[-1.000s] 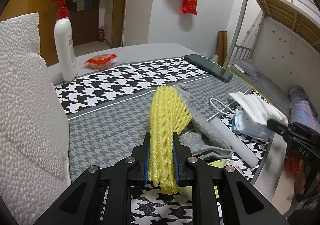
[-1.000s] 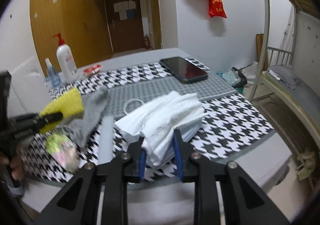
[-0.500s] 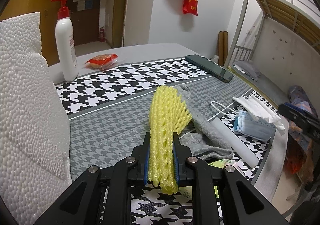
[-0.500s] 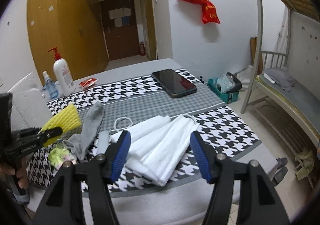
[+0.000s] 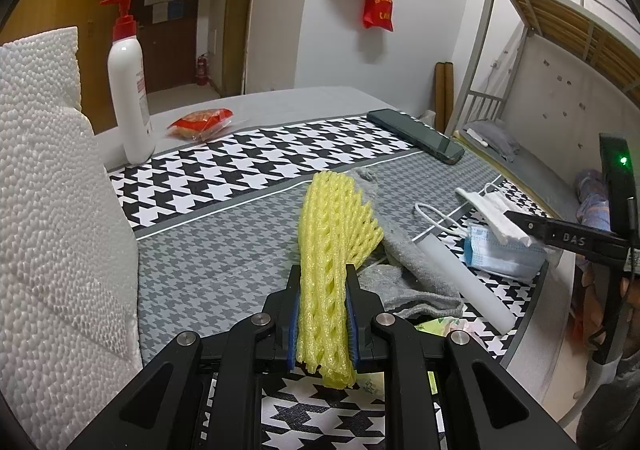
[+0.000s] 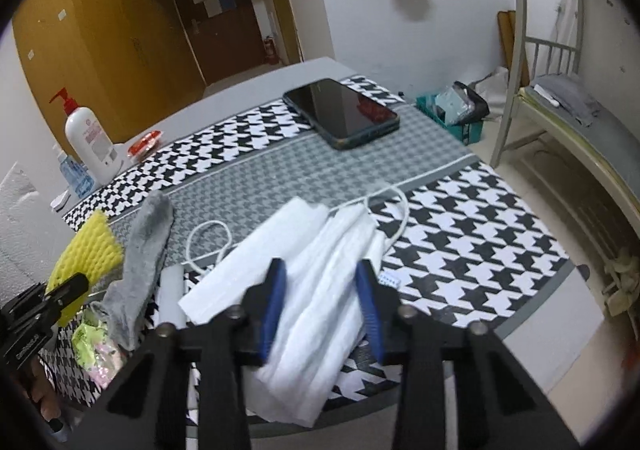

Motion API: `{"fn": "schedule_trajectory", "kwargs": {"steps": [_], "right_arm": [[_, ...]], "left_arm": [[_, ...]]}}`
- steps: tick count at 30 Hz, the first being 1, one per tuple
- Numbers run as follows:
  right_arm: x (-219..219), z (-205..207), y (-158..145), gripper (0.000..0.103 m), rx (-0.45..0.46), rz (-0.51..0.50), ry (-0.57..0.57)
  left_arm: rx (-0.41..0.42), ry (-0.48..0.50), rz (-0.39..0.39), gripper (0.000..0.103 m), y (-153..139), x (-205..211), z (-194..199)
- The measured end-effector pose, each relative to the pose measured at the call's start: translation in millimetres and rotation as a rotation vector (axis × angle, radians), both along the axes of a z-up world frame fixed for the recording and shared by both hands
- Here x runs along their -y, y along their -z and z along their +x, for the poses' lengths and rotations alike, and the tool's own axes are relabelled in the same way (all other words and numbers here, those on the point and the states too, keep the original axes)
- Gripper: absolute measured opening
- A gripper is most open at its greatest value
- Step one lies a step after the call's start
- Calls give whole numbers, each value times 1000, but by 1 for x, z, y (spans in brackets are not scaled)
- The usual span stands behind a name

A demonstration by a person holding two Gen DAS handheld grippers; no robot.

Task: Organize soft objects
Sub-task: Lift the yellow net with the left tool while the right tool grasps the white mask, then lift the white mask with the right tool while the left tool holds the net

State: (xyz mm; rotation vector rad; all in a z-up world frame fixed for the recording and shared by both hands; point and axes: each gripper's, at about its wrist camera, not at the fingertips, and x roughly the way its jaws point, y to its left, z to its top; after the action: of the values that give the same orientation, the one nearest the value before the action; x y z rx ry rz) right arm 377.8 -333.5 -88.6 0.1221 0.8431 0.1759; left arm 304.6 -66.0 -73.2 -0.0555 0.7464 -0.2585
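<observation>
My left gripper is shut on a yellow foam net sleeve, held just above the table; the sleeve also shows in the right wrist view. My right gripper is open, its blue pads either side of a white folded cloth that lies on the table's front edge. A grey sock lies beside the sleeve, and also shows in the right wrist view. A blue face mask lies under the white cloth.
A houndstooth mat covers the table. A lotion pump bottle, a red snack packet and a phone sit further back. A white foam block stands at the left. A white tube and cable lie nearby.
My right gripper opened and let go of the white cloth, drew back, then came forward and partly closed around it. The left gripper and yellow sleeve stayed still.
</observation>
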Motion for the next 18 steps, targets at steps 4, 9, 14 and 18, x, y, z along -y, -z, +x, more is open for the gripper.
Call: {"fn": "schedule_trajectory", "kwargs": {"steps": [4, 9, 14, 18], "right_arm": [[4, -2, -1, 10, 20, 26, 10], [8, -12, -23, 9, 89, 63, 14], [9, -27, -48, 9, 180, 63, 6], [-2, -18, -36, 9, 140, 1, -17]], "left_arm": [[3, 1, 1, 19, 0, 1, -1], [19, 4, 2, 19, -2, 2, -4], [41, 14, 8, 19, -5, 3, -8], [53, 17, 19, 19, -7, 6, -9]]}}
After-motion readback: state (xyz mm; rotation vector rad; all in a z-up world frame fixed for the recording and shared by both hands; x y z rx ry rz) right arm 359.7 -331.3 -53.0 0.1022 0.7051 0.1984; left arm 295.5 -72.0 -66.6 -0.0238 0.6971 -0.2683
